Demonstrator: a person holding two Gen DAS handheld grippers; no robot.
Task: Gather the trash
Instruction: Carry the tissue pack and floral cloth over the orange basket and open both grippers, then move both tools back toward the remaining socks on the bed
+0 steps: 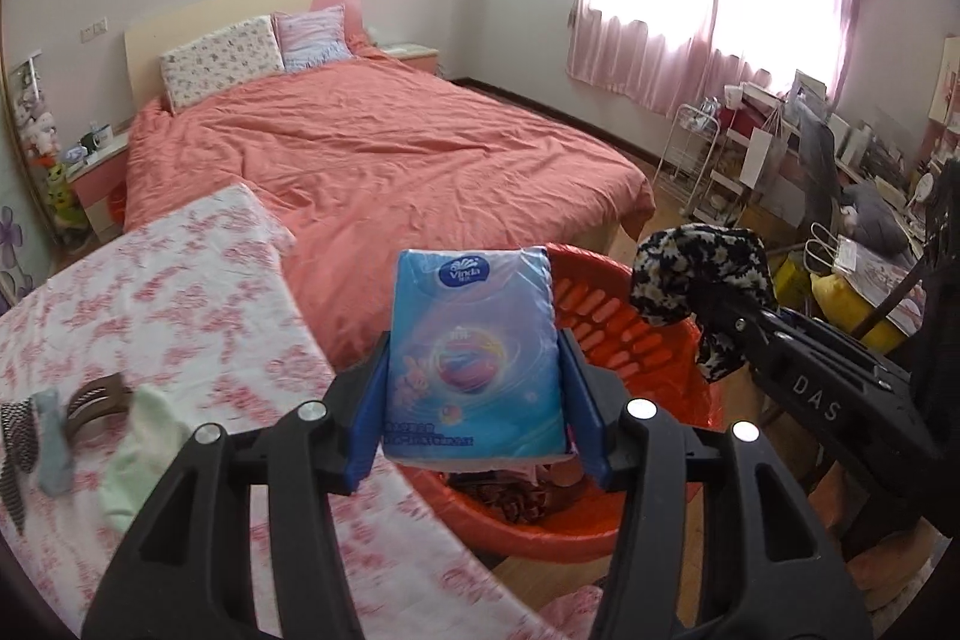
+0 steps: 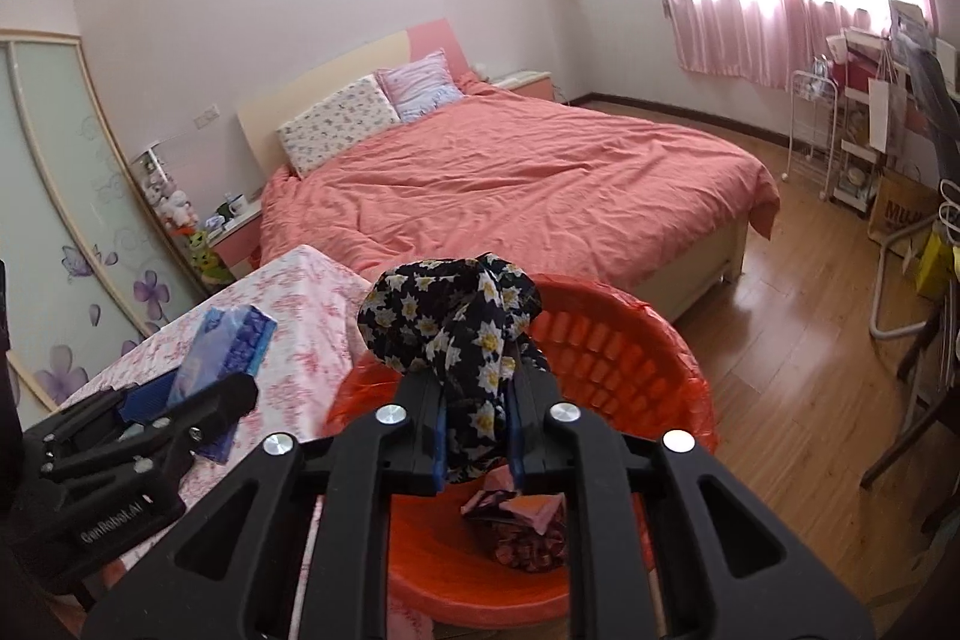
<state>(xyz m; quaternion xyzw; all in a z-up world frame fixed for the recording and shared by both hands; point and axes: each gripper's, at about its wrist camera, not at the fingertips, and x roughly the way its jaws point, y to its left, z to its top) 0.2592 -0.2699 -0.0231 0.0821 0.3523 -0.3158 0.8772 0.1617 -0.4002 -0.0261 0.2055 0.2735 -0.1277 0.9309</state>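
Both grippers are loaded over the red basket: left gripper clamps a tissue pack, right gripper a floral cloth. Judged depositing; next, release inside the rim.

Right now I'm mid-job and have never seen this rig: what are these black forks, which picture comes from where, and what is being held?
The black forks are two hand-held grippers; a person carries one in each hand. Each has a wide-angle camera looking along its jaws, so one picture comes from the left gripper, the other from the right gripper, and each also catches the other from the side. The left is shut on a blue tissue pack. The right is shut on a dark floral cloth, held over an orange basket that already has some crumpled items inside. Beside the basket is a table with a pink flowered cover; socks lie on it. Behind is a bed.
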